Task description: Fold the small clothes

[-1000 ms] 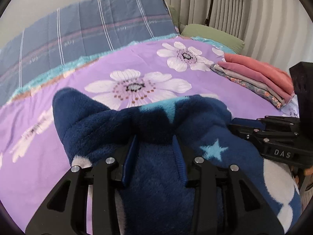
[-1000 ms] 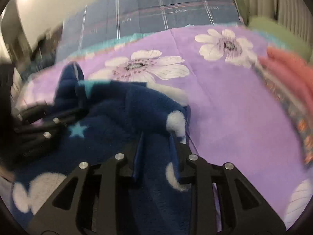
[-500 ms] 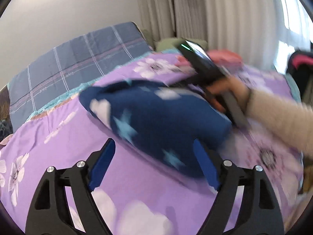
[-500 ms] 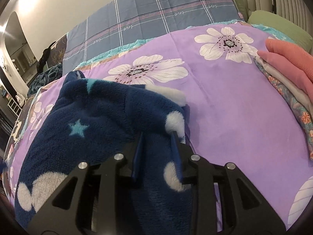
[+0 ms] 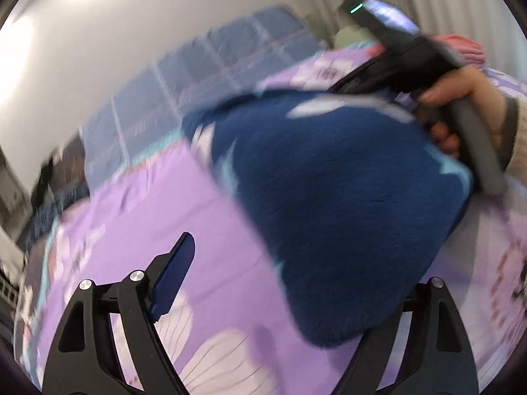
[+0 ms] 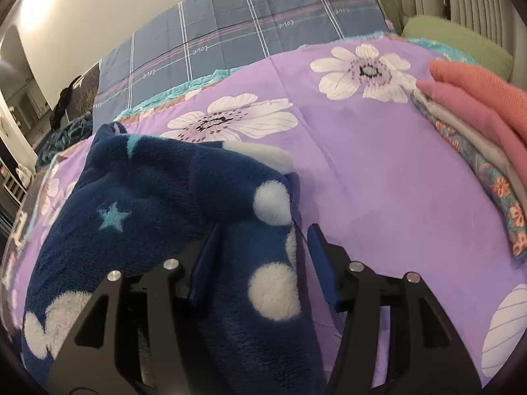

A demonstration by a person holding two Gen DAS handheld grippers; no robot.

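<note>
Now your right gripper [image 6: 263, 256] is opening over the navy fleece garment [image 6: 158, 204]. Your left gripper [image 5: 280, 279] stands wide apart, holding nothing.

both wrist views close, angled down, sharing the fleece garment [image 5: 336, 204] on purple bedspread [image 6: 378, 177]

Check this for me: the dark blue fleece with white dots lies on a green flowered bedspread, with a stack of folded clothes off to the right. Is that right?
Not quite. The bedspread is purple with white flowers, not green, as the right wrist view shows. The dark blue fleece does lie on it, with the stack of folded clothes off to the right.
</note>
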